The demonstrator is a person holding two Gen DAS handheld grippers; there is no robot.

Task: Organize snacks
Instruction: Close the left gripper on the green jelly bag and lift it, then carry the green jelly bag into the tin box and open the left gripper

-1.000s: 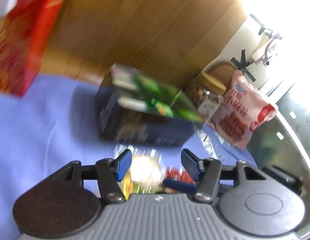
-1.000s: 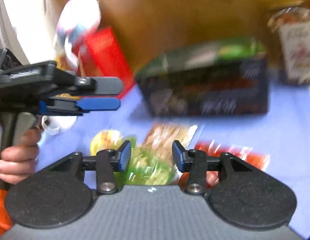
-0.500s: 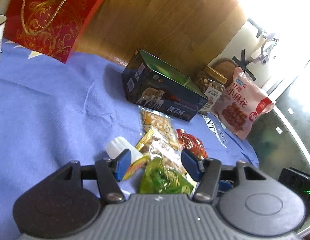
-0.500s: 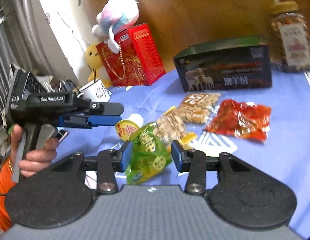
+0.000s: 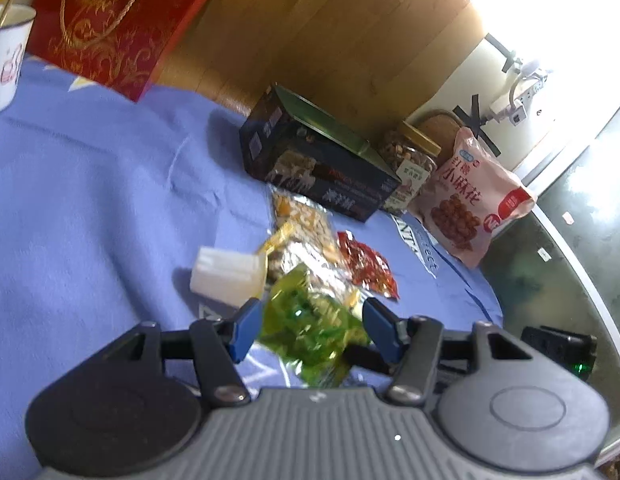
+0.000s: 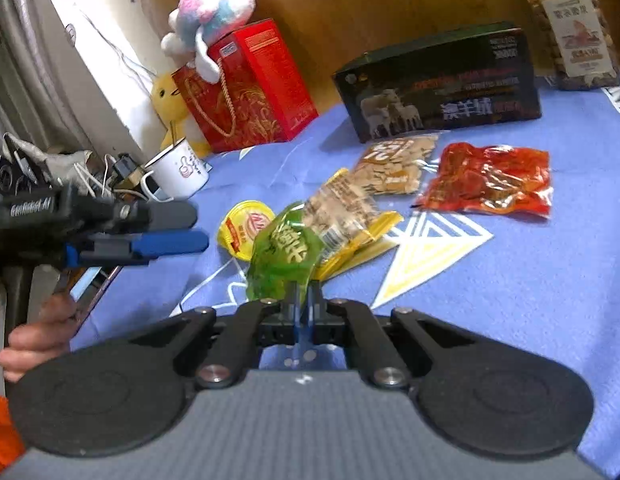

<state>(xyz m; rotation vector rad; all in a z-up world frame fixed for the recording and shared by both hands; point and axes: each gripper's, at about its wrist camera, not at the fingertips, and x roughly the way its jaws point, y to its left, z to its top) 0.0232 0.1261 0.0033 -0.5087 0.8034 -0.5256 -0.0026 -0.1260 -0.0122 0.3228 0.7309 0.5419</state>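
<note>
My right gripper (image 6: 304, 300) had just snapped its jaws together, and they pinched the near edge of the green packet (image 6: 284, 258), which stood up from the blue cloth (image 6: 509, 280). My left gripper (image 5: 310, 330) was half open and held nothing, though the green packet sat in the gap between its blue fingers (image 5: 246, 328) without touching them that I could see. The yellow nut bag (image 6: 349, 220) lay just behind the green packet, touching it. The red packet (image 6: 487, 184) lay farther behind it, toward the dark box (image 6: 437, 84). I thought a thin pinch could slip, so lifting slowly and straight up seemed best.
</note>
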